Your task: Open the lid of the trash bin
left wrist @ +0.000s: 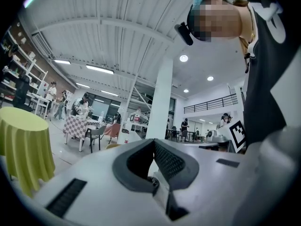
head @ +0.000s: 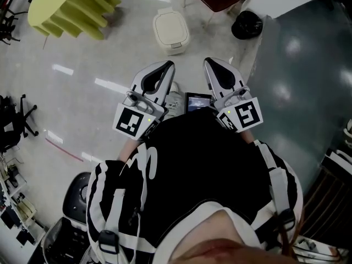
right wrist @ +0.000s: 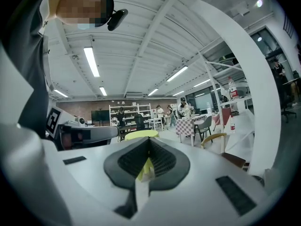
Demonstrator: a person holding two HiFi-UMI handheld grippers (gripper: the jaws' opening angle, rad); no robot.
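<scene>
Trash bin (head: 171, 31) (lid down) well beyond left gripper (head: 166, 65) and right gripper (head: 210, 62), each with jaws together, empty.

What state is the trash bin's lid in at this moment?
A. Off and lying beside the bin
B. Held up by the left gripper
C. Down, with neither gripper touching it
C: in the head view the trash bin stands with its lid down, and the left gripper and right gripper are both clear of it.

Head view downward; gripper views share yellow table (left wrist: 23, 145).
</scene>
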